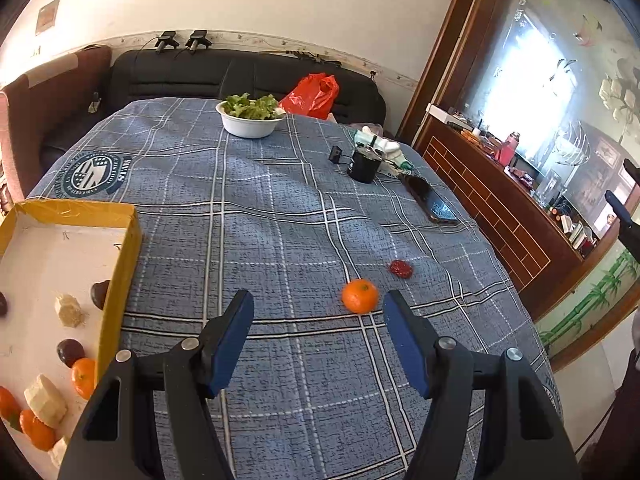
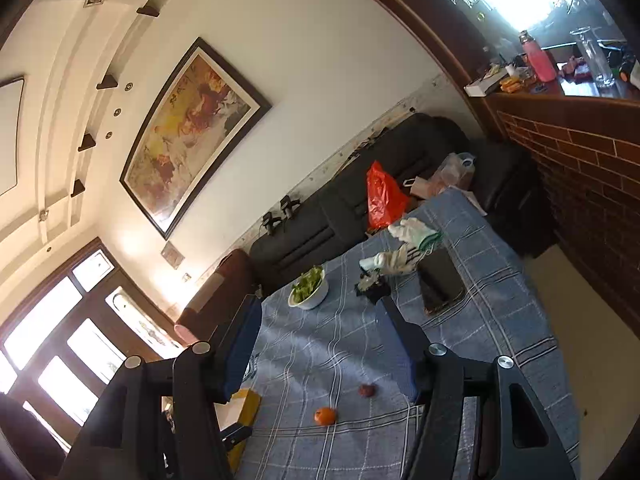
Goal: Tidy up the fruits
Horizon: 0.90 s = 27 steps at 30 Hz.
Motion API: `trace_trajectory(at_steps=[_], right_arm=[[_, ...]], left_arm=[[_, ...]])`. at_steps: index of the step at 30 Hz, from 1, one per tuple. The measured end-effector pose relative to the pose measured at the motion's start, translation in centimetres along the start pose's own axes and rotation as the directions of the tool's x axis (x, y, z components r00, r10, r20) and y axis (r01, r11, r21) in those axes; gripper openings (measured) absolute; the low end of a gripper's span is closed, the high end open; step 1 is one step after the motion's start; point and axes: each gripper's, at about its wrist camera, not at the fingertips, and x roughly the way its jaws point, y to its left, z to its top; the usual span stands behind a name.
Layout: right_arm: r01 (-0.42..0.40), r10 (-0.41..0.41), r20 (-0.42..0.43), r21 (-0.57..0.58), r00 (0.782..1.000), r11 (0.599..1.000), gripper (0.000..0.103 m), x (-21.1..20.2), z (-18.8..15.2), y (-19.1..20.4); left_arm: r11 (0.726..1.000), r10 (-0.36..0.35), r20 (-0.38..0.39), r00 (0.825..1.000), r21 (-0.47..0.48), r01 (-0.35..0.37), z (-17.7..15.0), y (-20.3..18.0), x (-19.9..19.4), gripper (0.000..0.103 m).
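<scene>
Just ahead of my left gripper (image 1: 318, 320), lower centre of its view, the tangerine (image 1: 359, 295) sits on the checked cloth (image 1: 280, 208), slightly right of the gap between the parted, empty jaws. My right gripper (image 2: 320, 328), also agape and empty, hangs higher and farther off. I judge the left nearer; the yellow-rimmed box (image 1: 124, 264) waits at lower left.

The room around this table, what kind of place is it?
Most likely a home living room: a dark sofa runs along the wall, a framed painting hangs above it, and a checked cloth covers the table.
</scene>
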Motion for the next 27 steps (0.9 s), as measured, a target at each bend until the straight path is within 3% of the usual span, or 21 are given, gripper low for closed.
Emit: trace_trajectory(at_steps=[6,12,15,18,21,24,26,27], right_arm=[[0.057,-0.057,-0.013,-0.019,0.998,0.998,0.069,-0.1,1.9,2.0],[0.073,-0.083,-0.144,-0.075,0.986,0.995,0.073,0.4,0.4,4.2],[0.048,-0.069,-0.221,-0.099,0.973,0.994,0.081,1.0,-1.7,4.9],[0.039,-0.068,-0.264,-0.113,0.962,0.993,0.083,1.9,-4.3,4.6],[0.081,-0.127,-0.275,-0.172,0.953,0.982,0.083,3.2,-7.1,3.9],[0.136,-0.208,-0.304,-0.242,0.930,0.961,0.083,6.5,-10.3,3.0],[0.155,-0.252,-0.350,-0.281,0.902,0.947,0.076,9.7,-12.5,2.0],[0.159,-0.267,-0.368,-0.298,0.891,0.941,0.064,11.0,-13.3,1.7]], left_arm=[[1.000,0.025,0.028,0.999,-0.013,-0.025,0.9,0.8,-3.0,0.067],[0.996,0.080,0.091,0.993,0.020,-0.083,1.3,0.6,-6.8,0.076],[0.994,0.101,0.107,0.989,0.022,-0.104,1.5,0.9,-7.9,0.080],[0.994,0.110,0.097,0.989,0.002,-0.111,1.6,1.3,-8.0,0.080],[0.993,0.118,0.067,0.991,-0.007,-0.117,1.6,1.4,-7.1,0.080],[0.993,0.116,0.026,0.993,0.005,-0.116,1.2,0.9,-5.2,0.080],[0.994,0.109,-0.008,0.994,0.017,-0.109,0.8,0.4,-3.4,0.080],[0.994,0.108,-0.022,0.994,0.019,-0.108,0.7,0.2,-2.7,0.080]])
